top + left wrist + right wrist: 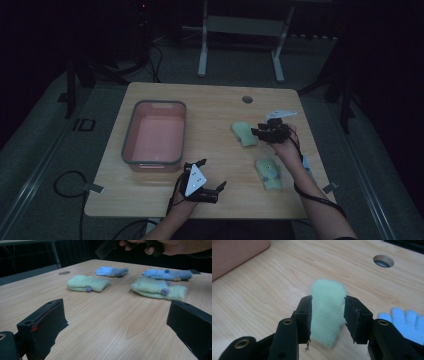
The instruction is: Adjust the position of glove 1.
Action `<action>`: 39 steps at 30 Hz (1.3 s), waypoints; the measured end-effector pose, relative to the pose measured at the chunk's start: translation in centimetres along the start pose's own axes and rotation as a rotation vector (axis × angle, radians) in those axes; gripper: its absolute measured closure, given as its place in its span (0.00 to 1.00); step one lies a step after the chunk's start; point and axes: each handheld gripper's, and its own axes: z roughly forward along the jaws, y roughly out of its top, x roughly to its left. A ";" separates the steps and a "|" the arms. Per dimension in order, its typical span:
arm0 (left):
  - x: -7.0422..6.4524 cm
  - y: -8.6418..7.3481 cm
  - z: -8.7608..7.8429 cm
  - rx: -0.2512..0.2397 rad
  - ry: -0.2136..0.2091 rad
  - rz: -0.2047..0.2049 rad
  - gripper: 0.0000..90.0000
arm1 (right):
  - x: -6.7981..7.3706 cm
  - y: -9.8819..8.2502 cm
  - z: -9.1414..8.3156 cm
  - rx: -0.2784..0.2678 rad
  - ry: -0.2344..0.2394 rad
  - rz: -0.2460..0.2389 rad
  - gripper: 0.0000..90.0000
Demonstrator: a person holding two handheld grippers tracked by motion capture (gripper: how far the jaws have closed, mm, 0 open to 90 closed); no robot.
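Two pale green gloves lie on the wooden table: the far one (244, 133) (87, 283) (327, 312) and the near one (269, 173) (157, 288). Beyond them in the left gripper view lie two blue gloves (111, 271) (167, 274); one blue glove (404, 320) also sits at the lower right of the right gripper view. My right gripper (260, 132) (328, 302) hovers above the table just right of the far green glove, its jaws partly apart and framing the glove from above, holding nothing. My left gripper (212, 173) (116, 322) stays low near the front edge, wide open and empty.
A pink bin (131, 131) with a grey rim stands on the left half of the table. A round cable hole (247, 99) (383, 261) sits near the far edge. Bare wood stretches between the bin and the gloves.
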 end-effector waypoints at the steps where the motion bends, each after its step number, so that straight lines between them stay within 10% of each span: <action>1: 0.0 0.0 0.0 0.000 0.000 0.000 0.02 | 0.0 0.1 0.4 0.008 0.001 -0.004 0.65; 29: 0.1 0.0 -0.1 -0.010 -0.004 -0.008 0.02 | -1.3 -0.1 8.1 0.198 0.047 -0.096 0.67; 39: 0.0 0.0 0.0 -0.007 0.003 -0.004 0.02 | -0.7 0.0 8.1 0.203 0.021 -0.053 0.93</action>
